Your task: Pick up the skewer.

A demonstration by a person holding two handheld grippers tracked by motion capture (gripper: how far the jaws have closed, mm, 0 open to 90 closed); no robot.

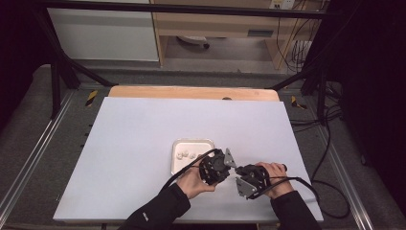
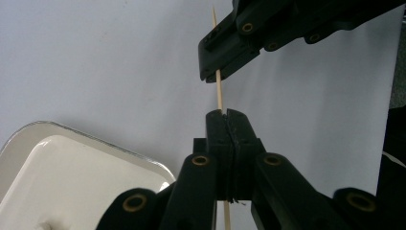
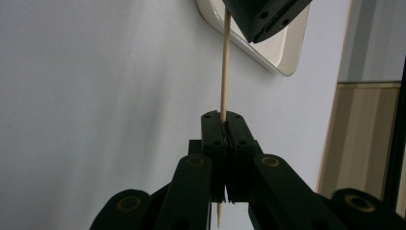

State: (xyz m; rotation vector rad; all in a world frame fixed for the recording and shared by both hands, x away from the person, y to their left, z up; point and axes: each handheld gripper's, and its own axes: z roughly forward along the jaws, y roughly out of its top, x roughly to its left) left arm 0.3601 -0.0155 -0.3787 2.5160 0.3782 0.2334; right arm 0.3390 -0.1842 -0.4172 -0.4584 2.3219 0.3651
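Fig.: two hand-held grippers share one thin wooden skewer (image 2: 219,88) over a white table (image 1: 143,143).

Skewer: a slim, pale stick, prob. very light and stiff along its length but easy to snap if bent or twisted. The surface looks smooth, so it may slide lengthwise in a loose pinch. Best hold, by judgement: near mid-length, pads square across the stick, both ends left free; the sharp tip shows below the jaws in the right gripper view.

Left gripper (image 1: 225,161): jaws fully together, pinching the skewer, which runs up toward 12 o'clock from the jaw tips in the left gripper view.

Right gripper (image 1: 238,171): jaws likewise closed on the same skewer (image 3: 224,67), w/ the stick rising to 12 o'clock and passing behind the other gripper's tip.

In the high view the grippers meet tip to tip at approx. 5 o'clock of the table, just beside a small white tray (image 1: 178,163) at their 10 o'clock. The tray holds several small white pieces (image 1: 184,154), too small to identify.
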